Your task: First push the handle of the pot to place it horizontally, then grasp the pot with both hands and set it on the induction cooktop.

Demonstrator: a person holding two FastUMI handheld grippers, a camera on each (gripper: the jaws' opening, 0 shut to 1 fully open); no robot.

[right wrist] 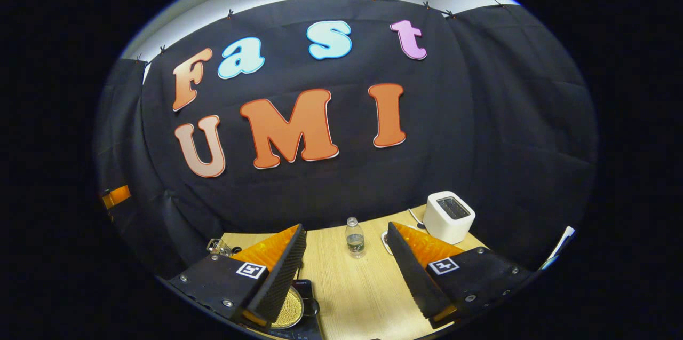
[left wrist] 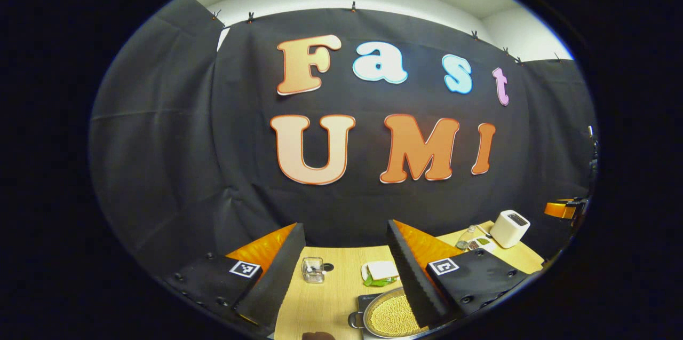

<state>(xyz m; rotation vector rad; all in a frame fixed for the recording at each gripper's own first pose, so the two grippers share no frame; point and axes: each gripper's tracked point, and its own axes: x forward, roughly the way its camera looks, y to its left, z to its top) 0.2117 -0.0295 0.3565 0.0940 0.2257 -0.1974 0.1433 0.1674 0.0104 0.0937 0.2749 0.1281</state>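
Note:
A metal pot [left wrist: 392,316] full of yellow grains sits low in the left gripper view, partly behind my left gripper's right finger [left wrist: 413,281]. A small side handle [left wrist: 355,320] sticks out on its left. The pot appears to rest on the dark induction cooktop [left wrist: 368,297]. My left gripper [left wrist: 346,228] is open, above the table, touching nothing. In the right gripper view the pot [right wrist: 291,308] peeks out behind the left finger [right wrist: 277,276], on the cooktop [right wrist: 305,287]. My right gripper [right wrist: 347,228] is open and holds nothing.
On the wooden table [left wrist: 331,308] stand a clear box [left wrist: 313,269], a sandwich on a green wrap [left wrist: 381,272], a bottle [right wrist: 355,237] and a white toaster [right wrist: 450,216]. The black cloth wall closes the back of the table.

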